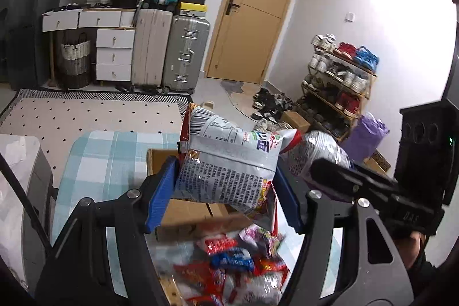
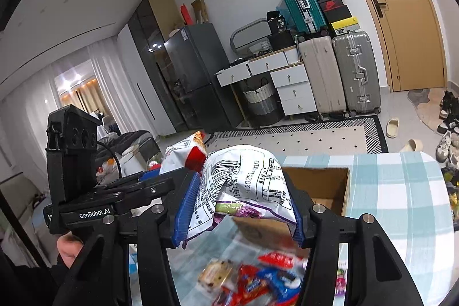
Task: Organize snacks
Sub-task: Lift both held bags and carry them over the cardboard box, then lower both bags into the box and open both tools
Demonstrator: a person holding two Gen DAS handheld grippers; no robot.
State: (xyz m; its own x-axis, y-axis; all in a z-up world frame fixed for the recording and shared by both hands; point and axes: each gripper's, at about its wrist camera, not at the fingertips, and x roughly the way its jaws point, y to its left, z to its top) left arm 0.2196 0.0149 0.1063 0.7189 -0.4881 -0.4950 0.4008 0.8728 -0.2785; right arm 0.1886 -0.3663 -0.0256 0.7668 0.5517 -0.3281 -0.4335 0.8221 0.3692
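In the left wrist view my left gripper (image 1: 226, 182) is shut on a silver and red snack bag (image 1: 229, 162), which hangs above an open cardboard box (image 1: 186, 211). To its right, the right gripper (image 1: 324, 171) carries a silver and purple bag (image 1: 318, 151). In the right wrist view my right gripper (image 2: 241, 208) is shut on that crumpled silver and purple bag (image 2: 246, 179), its blue pads (image 2: 186, 205) pressing both sides. The left gripper (image 2: 155, 182) with its red-cornered bag (image 2: 183, 151) shows at the left. A blurred pile of loose snacks (image 2: 258, 280) lies below.
The box (image 2: 330, 188) and snack pile (image 1: 243, 265) rest on a table with a blue-white checked cloth (image 2: 401, 191). Beyond are a dotted rug (image 1: 86, 116), suitcases (image 1: 172, 53), white drawers (image 1: 114, 53), a door (image 1: 252, 7) and a shoe rack (image 1: 338, 82).
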